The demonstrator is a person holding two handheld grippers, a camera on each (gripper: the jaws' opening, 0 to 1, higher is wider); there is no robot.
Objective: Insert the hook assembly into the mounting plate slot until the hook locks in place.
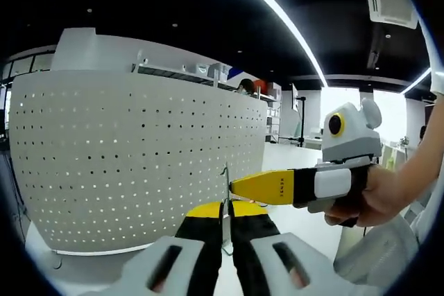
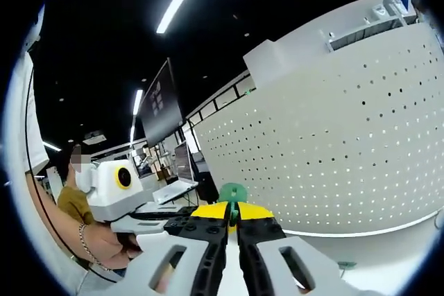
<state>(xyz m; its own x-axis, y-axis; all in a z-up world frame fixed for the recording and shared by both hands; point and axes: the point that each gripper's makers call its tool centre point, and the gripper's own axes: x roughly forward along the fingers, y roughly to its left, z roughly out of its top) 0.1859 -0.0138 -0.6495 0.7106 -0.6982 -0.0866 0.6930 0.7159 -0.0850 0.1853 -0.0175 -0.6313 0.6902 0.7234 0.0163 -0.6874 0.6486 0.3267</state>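
Hook: hook assembly (image 1: pixel 224 199) stood as a thin metal piece, long axis upright in the left gripper view, rising from between the jaws of the left gripper (image 1: pixel 224 221).
Left gripper: jaws were drawn together on the lower end of the hook, tips nearly touching, so it was clenched on the part.
Right gripper: right gripper (image 1: pixel 239 186) came in from the right of the left gripper view, its yellow tip pointing straight at the hook's upper stem and touching or just short of it (I could not tell which).
Right gripper state: in its own view its jaws (image 2: pixel 232 221) lay tight together with a small green piece (image 2: pixel 232 191) showing just beyond the tips; whether they pinched it could not be told.
Plate: perforated white mounting plate (image 1: pixel 139 164) stood upright directly behind the hook, well beyond the tips, its rows of holes facing both grippers.
Key relation: plate lay straight ahead along the left gripper's jaws, so the left was the nearer carrier; by my judgement the coming move was a forward push with the hook kept upright.
Support: plate rested on a white counter (image 1: pixel 305 227).
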